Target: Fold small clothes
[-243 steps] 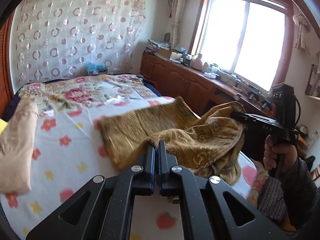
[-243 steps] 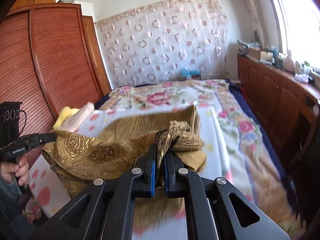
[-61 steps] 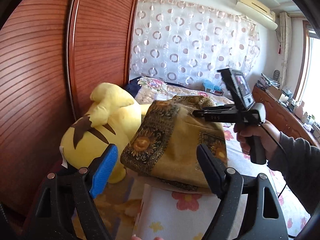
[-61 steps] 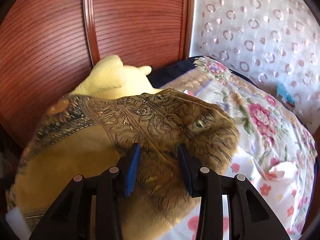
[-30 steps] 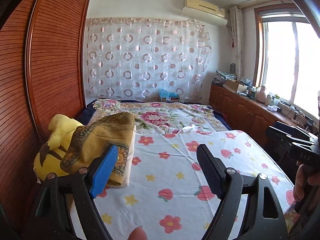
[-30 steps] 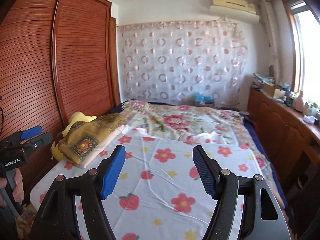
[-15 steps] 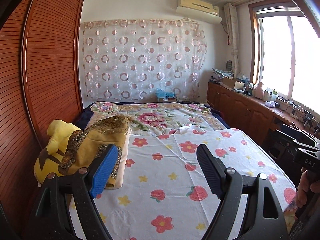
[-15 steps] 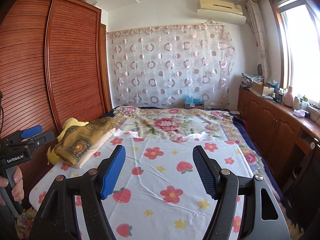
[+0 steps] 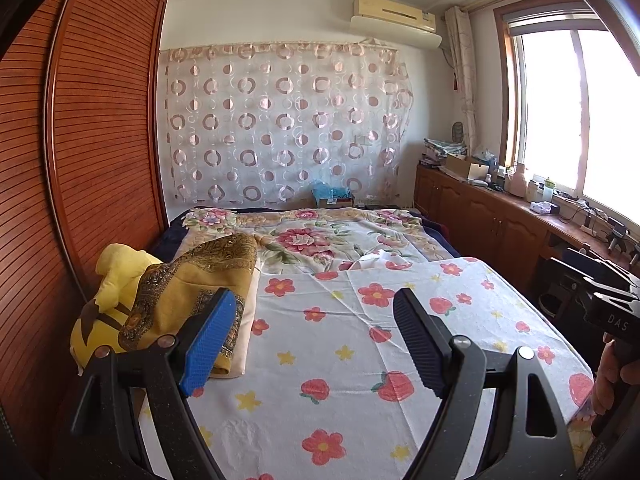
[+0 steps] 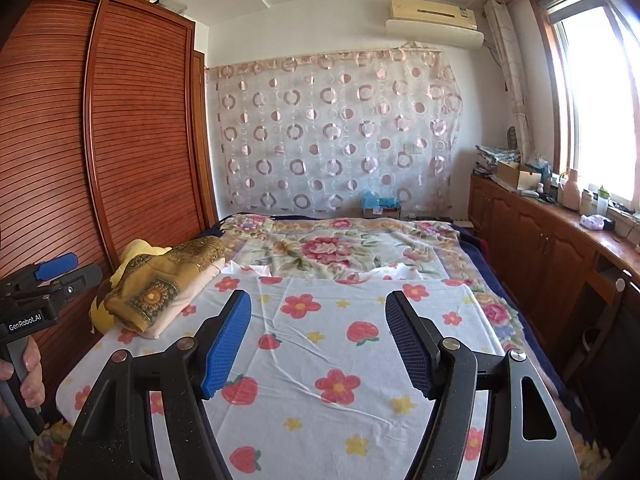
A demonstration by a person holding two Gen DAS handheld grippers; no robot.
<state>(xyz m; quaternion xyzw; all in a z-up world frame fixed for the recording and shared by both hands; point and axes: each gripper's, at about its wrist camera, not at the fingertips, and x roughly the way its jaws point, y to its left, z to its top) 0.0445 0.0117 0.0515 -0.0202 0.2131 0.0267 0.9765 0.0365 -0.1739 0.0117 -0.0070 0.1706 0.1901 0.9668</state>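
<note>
The left gripper (image 9: 314,336) is seen in its own view with jaws wide apart and nothing between them; its body (image 10: 48,292) is also seen at the left edge of the right wrist view, held by a hand (image 10: 28,376). The right gripper (image 10: 318,338) is likewise shown with jaws apart and empty; in the left wrist view only part of its black body (image 9: 600,300) is visible at the right edge, and its jaws cannot be seen there.

The folded mustard-gold garment (image 9: 192,292), patterned with ornate borders and sunflower medallions, is laid on a folded pale pink cloth (image 9: 246,320) at the left edge of the bed, against a yellow plush toy (image 9: 116,276). The sunflower medallion (image 10: 154,294) is shown clearly only in the right wrist view. The toy's dark stripes are seen only in the left wrist view.

The near part of the bed is covered by a thin white sheet (image 9: 360,344) printed with red flowers, strawberries and yellow stars, lightly creased. A floral blanket (image 9: 312,240) is spread beyond it.

A ribbed wooden wardrobe (image 10: 132,140) stands close along the left bed edge. Wooden cabinets (image 10: 540,240) run along the right side, set apart from the bed by a narrow gap. The sheet ahead of both grippers is unobstructed.
</note>
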